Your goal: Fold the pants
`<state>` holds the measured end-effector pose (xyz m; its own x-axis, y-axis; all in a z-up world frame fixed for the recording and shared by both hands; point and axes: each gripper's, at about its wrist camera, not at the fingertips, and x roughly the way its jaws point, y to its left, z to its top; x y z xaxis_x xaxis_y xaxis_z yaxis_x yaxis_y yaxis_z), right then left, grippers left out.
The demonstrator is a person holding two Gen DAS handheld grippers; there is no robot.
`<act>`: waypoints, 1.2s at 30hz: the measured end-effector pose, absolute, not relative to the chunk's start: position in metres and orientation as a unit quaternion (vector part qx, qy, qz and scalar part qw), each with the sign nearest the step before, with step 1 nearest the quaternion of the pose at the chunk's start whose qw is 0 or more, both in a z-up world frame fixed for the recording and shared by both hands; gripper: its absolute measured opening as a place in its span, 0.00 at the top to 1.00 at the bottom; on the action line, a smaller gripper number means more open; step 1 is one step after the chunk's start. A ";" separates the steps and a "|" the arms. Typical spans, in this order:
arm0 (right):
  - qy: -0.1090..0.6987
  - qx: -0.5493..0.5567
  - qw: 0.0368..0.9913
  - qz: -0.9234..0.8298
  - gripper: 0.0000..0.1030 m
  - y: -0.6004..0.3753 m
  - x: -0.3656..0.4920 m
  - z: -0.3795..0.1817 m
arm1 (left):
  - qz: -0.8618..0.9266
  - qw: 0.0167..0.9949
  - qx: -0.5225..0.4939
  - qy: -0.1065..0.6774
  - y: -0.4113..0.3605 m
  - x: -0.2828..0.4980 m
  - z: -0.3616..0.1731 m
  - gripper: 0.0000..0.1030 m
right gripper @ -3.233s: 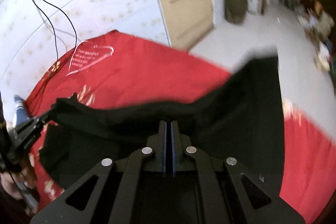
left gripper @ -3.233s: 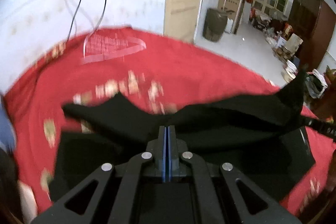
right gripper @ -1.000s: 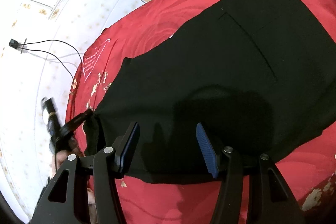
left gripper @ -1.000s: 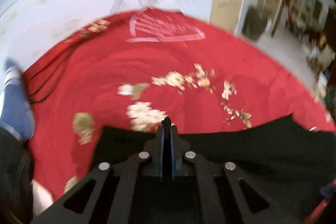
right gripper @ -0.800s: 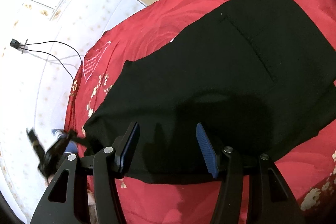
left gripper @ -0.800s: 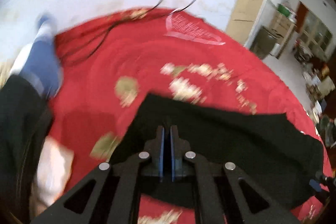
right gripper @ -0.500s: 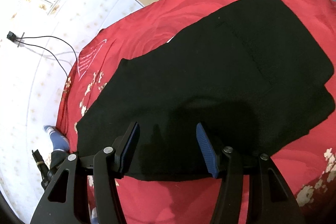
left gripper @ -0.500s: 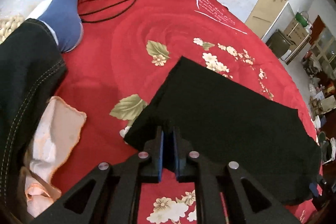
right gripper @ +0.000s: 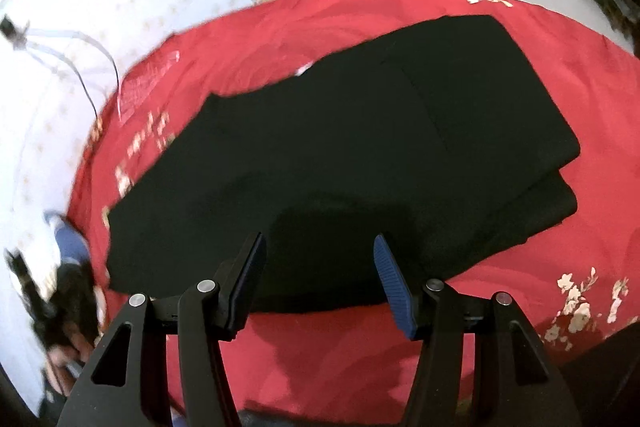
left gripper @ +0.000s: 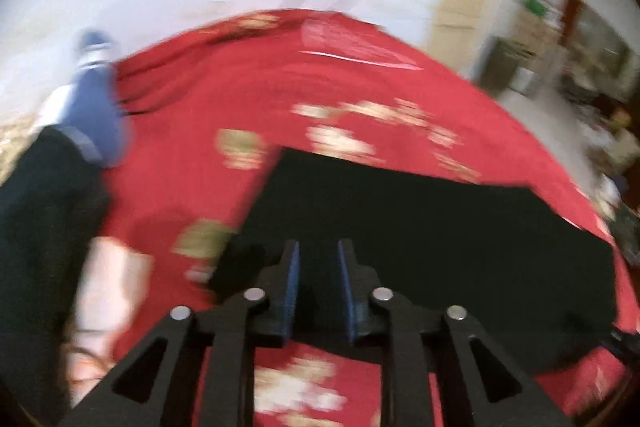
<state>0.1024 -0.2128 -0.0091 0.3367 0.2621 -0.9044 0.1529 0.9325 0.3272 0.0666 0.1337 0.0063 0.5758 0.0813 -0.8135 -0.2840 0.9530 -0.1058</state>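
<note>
Black pants [right gripper: 340, 155] lay folded flat on a red bedspread [right gripper: 520, 307], both hand-held grippers, left [left gripper: 318, 283] and right [right gripper: 320, 275], spread empty at six o'clock, apparently released.

A: Where do the pants [right gripper: 340, 155] lie?
B: Flat on the bed [right gripper: 540, 327], folded over themselves.
A: And the claws?
B: The right claw [right gripper: 320, 279] is at their near edge; the left claw [left gripper: 318, 287] is at their near left corner.

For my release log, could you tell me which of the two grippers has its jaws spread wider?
The right gripper: its blue-padded jaws gape wide above the black folded pants; the left gripper shows a narrower gap.
</note>
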 end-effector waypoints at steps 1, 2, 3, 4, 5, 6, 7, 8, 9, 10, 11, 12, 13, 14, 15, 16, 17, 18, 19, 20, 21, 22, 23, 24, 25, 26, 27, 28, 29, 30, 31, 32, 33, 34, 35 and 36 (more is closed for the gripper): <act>0.579 0.173 0.796 0.039 0.45 -0.208 0.103 -0.011 | 0.082 0.881 -0.106 0.453 0.122 0.068 0.003 0.77; 0.583 0.166 0.794 0.041 0.45 -0.205 0.104 -0.013 | 0.056 0.881 -0.094 0.460 0.107 0.069 -0.002 0.77; 0.599 0.143 0.787 0.036 0.45 -0.200 0.108 -0.019 | 0.038 0.880 -0.087 0.466 0.098 0.069 -0.006 0.77; 0.613 0.131 0.779 0.033 0.45 -0.196 0.109 -0.025 | 0.021 0.877 -0.082 0.473 0.088 0.071 -0.010 0.77; 0.636 0.118 0.762 0.030 0.45 -0.192 0.112 -0.034 | -0.003 0.873 -0.077 0.482 0.078 0.071 -0.016 0.77; 0.653 0.105 0.750 0.027 0.45 -0.187 0.112 -0.040 | -0.020 0.868 -0.072 0.492 0.069 0.070 -0.021 0.76; 0.653 0.077 0.753 0.025 0.45 -0.180 0.112 -0.039 | -0.032 0.862 -0.065 0.502 0.061 0.070 -0.028 0.76; 0.656 0.066 0.751 0.023 0.44 -0.176 0.112 -0.039 | -0.033 0.854 -0.053 0.516 0.056 0.070 -0.036 0.76; 0.665 0.048 0.745 0.024 0.42 -0.170 0.111 -0.042 | -0.033 0.841 -0.051 0.538 0.054 0.072 -0.044 0.76; 0.667 0.040 0.743 0.024 0.40 -0.168 0.110 -0.042 | -0.034 0.835 -0.055 0.546 0.054 0.073 -0.048 0.76; 0.668 0.036 0.743 0.023 0.40 -0.167 0.110 -0.042 | -0.037 0.837 -0.065 0.542 0.057 0.072 -0.045 0.75; 0.672 0.043 0.739 0.020 0.40 -0.170 0.109 -0.041 | -0.035 0.836 -0.068 0.544 0.061 0.072 -0.048 0.75; 0.671 0.058 0.739 0.019 0.40 -0.174 0.109 -0.039 | -0.035 0.835 -0.074 0.544 0.064 0.071 -0.048 0.75; 0.659 0.091 0.747 0.022 0.40 -0.184 0.108 -0.033 | -0.036 0.834 -0.081 0.544 0.067 0.071 -0.048 0.75; 0.641 0.120 0.758 0.021 0.40 -0.196 0.106 -0.025 | -0.031 0.834 -0.083 0.545 0.070 0.071 -0.047 0.75; 0.623 0.142 0.769 0.010 0.40 -0.208 0.104 -0.017 | -0.022 0.834 -0.081 0.545 0.072 0.072 -0.047 0.75; 0.615 0.151 0.774 -0.002 0.40 -0.217 0.104 -0.013 | -0.013 0.836 -0.080 0.543 0.072 0.071 -0.045 0.75; 0.600 0.172 0.780 -0.031 0.40 -0.236 0.103 -0.005 | -0.005 0.836 -0.079 0.542 0.074 0.071 -0.045 0.75; 0.591 0.197 0.781 -0.048 0.40 -0.251 0.103 -0.001 | 0.001 0.837 -0.079 0.542 0.076 0.072 -0.045 0.75; 0.585 0.219 0.778 -0.065 0.40 -0.264 0.104 0.000 | 0.004 0.837 -0.082 0.541 0.076 0.072 -0.044 0.75; 0.586 0.228 0.773 -0.079 0.40 -0.271 0.104 0.001 | 0.003 0.838 -0.087 0.539 0.078 0.072 -0.043 0.75; 0.591 0.240 0.763 -0.106 0.40 -0.283 0.105 -0.003 | -0.003 0.839 -0.092 0.537 0.077 0.072 -0.041 0.75; 0.592 0.260 0.754 -0.117 0.40 -0.292 0.107 -0.008 | -0.010 0.840 -0.095 0.534 0.076 0.072 -0.040 0.75; 0.596 0.276 0.744 -0.122 0.40 -0.297 0.108 -0.014 | -0.024 0.842 -0.098 0.529 0.071 0.071 -0.037 0.75; 0.601 0.281 0.738 -0.127 0.40 -0.297 0.108 -0.018 | -0.041 0.845 -0.099 0.524 0.065 0.071 -0.034 0.74; 0.605 0.290 0.729 -0.134 0.40 -0.304 0.109 -0.024 | -0.059 0.847 -0.100 0.519 0.059 0.070 -0.030 0.73; 0.609 0.309 0.717 -0.139 0.40 -0.308 0.111 -0.030 | -0.078 0.849 -0.100 0.514 0.051 0.070 -0.027 0.71; 0.608 0.320 0.713 -0.140 0.39 -0.311 0.112 -0.033 | -0.096 0.849 -0.100 0.509 0.043 0.070 -0.025 0.70; 0.605 0.327 0.712 -0.143 0.38 -0.313 0.113 -0.034 | -0.111 0.849 -0.100 0.507 0.036 0.070 -0.024 0.69; 0.603 0.332 0.710 -0.147 0.38 -0.314 0.114 -0.034 | -0.120 0.847 -0.098 0.508 0.031 0.072 -0.023 0.69; 0.601 0.337 0.709 -0.150 0.38 -0.315 0.115 -0.035 | -0.128 0.846 -0.094 0.509 0.027 0.074 -0.024 0.69; 0.593 0.349 0.709 -0.154 0.38 -0.318 0.114 -0.034 | -0.135 0.844 -0.088 0.511 0.021 0.075 -0.026 0.69; 0.582 0.358 0.714 -0.157 0.38 -0.319 0.112 -0.032 | -0.140 0.842 -0.082 0.514 0.016 0.076 -0.029 0.69; 0.560 0.358 0.731 -0.152 0.38 -0.320 0.110 -0.025 | -0.143 0.840 -0.078 0.517 0.013 0.077 -0.030 0.69; 0.551 0.356 0.741 -0.147 0.38 -0.317 0.103 -0.020 | -0.146 0.838 -0.076 0.520 0.010 0.077 -0.033 0.69; 0.546 0.364 0.741 -0.142 0.38 -0.323 0.100 -0.020 | -0.146 0.837 -0.075 0.522 0.010 0.077 -0.036 0.69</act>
